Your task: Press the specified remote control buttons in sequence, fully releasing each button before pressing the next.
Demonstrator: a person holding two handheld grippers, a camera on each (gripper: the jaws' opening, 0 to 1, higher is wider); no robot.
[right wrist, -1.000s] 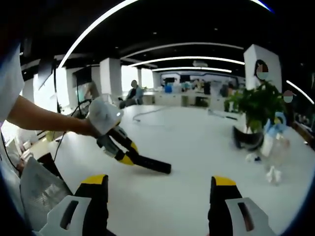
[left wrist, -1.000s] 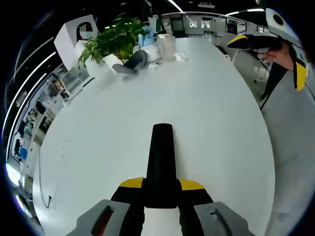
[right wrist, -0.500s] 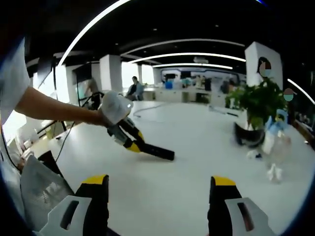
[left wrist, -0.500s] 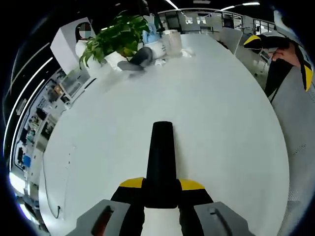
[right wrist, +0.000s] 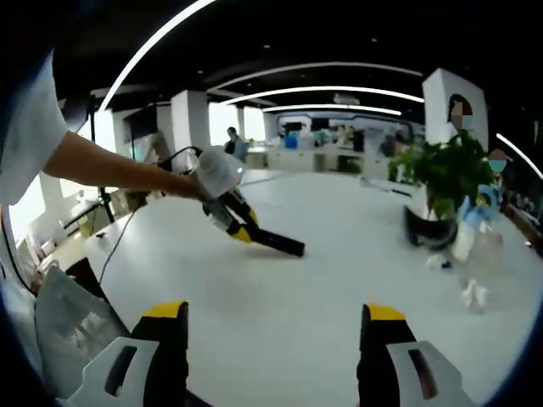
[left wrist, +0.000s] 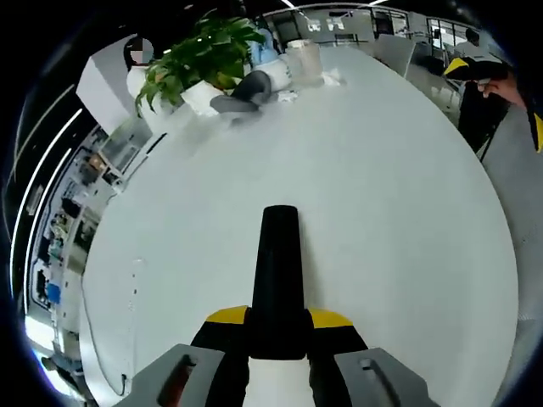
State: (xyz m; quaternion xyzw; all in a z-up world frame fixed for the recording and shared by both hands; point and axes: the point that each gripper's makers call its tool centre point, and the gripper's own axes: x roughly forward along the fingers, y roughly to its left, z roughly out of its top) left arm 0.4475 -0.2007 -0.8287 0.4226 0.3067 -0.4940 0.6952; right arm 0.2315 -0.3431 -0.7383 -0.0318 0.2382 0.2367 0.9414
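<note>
Two grippers: the left gripper (left wrist: 279, 254) has swung farther out over the white table (left wrist: 382, 220), jaws clamped on the black remote (right wrist: 276, 241); the right gripper (right wrist: 271, 339) gapes empty — no button pressed yet.

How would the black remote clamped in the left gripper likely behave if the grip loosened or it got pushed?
The remote looks like a straight, rigid bar, so it probably won't flex. The left gripper holds it only at its near end, with most of its length sticking out over the white table, so it might pivot or droop. Its smooth black surface could slip.
</note>
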